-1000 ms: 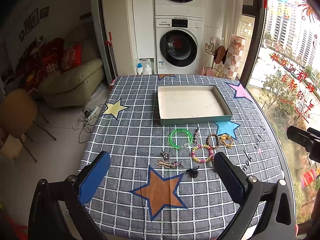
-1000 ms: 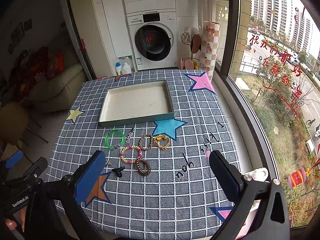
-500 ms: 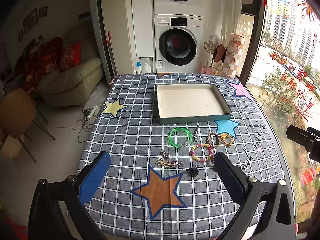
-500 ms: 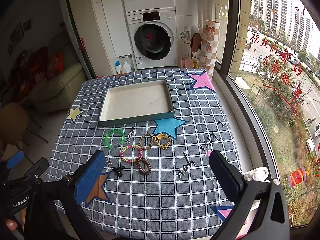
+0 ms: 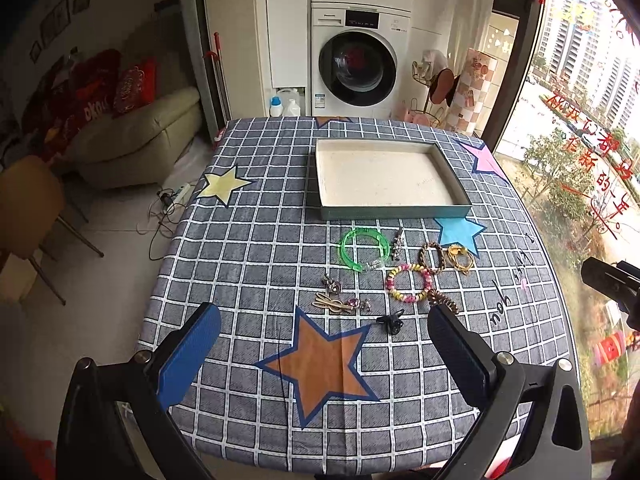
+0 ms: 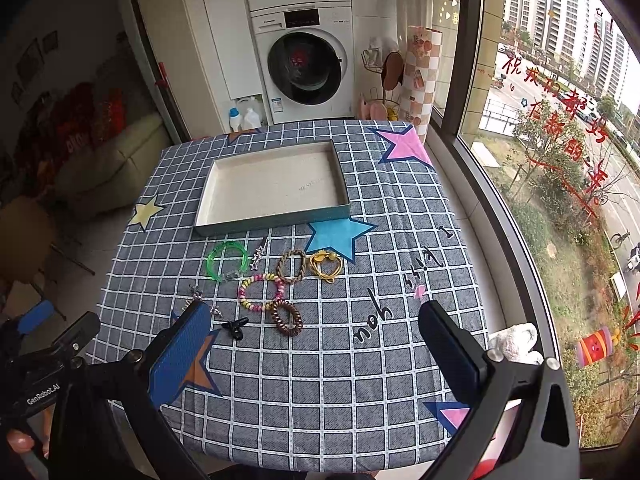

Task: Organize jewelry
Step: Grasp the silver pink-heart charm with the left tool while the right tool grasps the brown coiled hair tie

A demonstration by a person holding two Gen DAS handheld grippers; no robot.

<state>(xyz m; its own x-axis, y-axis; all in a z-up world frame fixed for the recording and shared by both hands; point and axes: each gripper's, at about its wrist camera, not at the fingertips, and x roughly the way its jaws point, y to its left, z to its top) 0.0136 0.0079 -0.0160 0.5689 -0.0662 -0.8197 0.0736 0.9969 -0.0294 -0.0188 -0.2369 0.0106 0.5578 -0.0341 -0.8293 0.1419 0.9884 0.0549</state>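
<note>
Jaws stand wide apart on both tools: the left gripper (image 5: 324, 344) and the right gripper (image 6: 316, 336) each hang empty above the near edge of the counter (image 5: 248, 248), clamped on nothing.

By my reading the task has not begun. The tray (image 5: 394, 211) sits bare at twelve o'clock, and every piece of jewelry lies loose on the checked cloth just in front of it. The green bangle (image 5: 365, 249) lies nearest the tray, with a slim silver clip (image 5: 397, 243) at its three o'clock. Further toward three come the braided bracelet (image 5: 432, 255) and the yellow bracelet (image 5: 460, 258). The beaded bracelet (image 5: 408, 282) lies closer to me, the brown coil tie (image 6: 286, 317) at its five o'clock. A small black clip (image 6: 235, 327) lies nearest. All of it is left to move.

The left wrist view shows the gold hair clip (image 5: 332, 303) and a small charm (image 5: 332, 285) plainly; in the right wrist view a jaw pad mostly hides them. The right wrist view shows the coil tie whole, which the left view half covers.
</note>
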